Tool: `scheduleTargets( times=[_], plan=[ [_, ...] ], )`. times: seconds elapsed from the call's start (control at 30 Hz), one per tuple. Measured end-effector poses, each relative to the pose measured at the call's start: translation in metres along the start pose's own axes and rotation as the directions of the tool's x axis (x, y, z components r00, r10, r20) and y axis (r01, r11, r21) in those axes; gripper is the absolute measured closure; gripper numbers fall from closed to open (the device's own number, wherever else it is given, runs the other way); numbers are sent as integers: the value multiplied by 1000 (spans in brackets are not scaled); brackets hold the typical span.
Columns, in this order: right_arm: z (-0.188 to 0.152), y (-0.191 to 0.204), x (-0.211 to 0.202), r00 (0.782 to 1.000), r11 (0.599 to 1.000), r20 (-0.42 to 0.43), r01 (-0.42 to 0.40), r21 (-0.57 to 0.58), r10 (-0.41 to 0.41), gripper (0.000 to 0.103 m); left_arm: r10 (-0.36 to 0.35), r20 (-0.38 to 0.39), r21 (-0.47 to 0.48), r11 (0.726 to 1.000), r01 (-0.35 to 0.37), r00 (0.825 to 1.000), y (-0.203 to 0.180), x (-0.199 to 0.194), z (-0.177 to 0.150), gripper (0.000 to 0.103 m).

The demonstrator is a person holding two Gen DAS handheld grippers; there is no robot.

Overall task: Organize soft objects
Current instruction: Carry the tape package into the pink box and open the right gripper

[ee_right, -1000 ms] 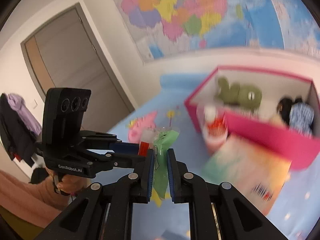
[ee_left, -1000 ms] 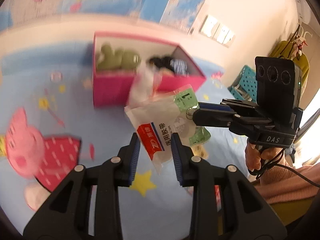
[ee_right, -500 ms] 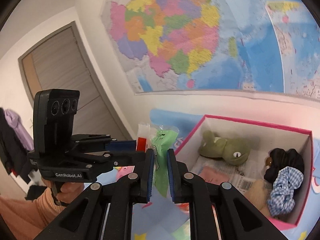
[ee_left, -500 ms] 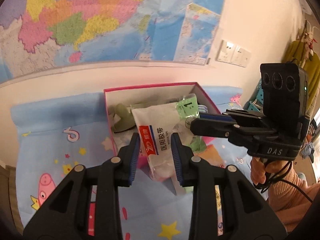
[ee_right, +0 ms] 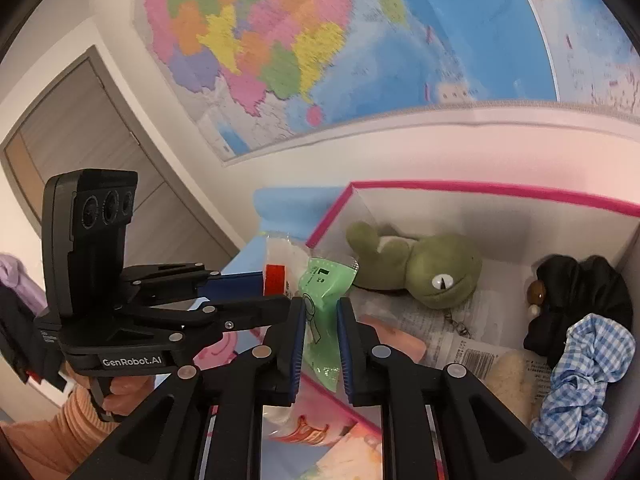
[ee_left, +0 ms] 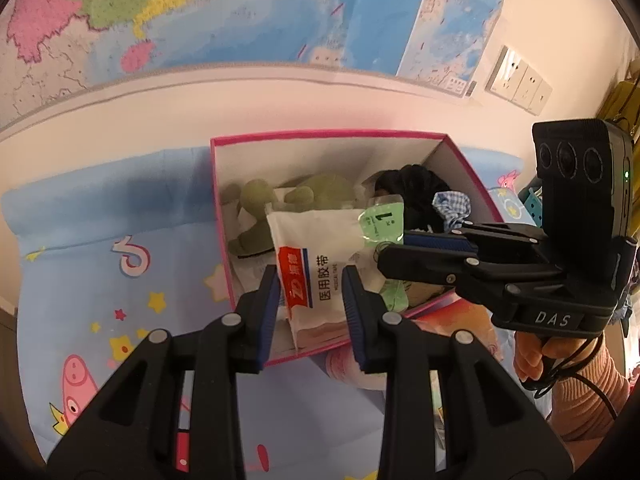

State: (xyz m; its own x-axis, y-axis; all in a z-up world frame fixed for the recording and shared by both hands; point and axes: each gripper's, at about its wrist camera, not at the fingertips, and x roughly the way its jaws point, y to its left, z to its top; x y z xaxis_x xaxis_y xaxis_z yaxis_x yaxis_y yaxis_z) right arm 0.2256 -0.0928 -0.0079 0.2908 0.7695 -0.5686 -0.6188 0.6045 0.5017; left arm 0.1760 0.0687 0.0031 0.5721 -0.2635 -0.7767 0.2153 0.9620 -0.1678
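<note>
Left wrist view: left gripper [ee_left: 310, 296] clamps white medical-tape packet [ee_left: 316, 248], right gripper [ee_right: 318, 334] clamps green packet [ee_right: 322, 304], both over pink box [ee_left: 218, 216]. Next: release inside.

In the box [ee_right: 500, 194], the plush frog [ee_right: 424, 268] lies left of the scrunchies [ee_right: 580, 344], seemingly on paper.
</note>
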Motion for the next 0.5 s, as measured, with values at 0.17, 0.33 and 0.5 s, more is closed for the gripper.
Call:
scheduleTargets(
  times=[0.17, 0.33, 0.5],
  plan=[
    [1, -7, 12, 998, 1000, -51, 25, 18, -24, 84, 37, -43, -13, 999, -38, 998, 5, 11, -2, 69],
    [0, -20, 22, 990, 993, -116, 85, 78, -75, 68, 59, -53, -45, 997, -62, 997, 12, 12, -2, 69],
    [-1, -23, 17, 982, 986, -125, 149, 75, -139, 62, 88, -18, -59, 994, -89, 996, 13, 4, -2, 69]
  ],
)
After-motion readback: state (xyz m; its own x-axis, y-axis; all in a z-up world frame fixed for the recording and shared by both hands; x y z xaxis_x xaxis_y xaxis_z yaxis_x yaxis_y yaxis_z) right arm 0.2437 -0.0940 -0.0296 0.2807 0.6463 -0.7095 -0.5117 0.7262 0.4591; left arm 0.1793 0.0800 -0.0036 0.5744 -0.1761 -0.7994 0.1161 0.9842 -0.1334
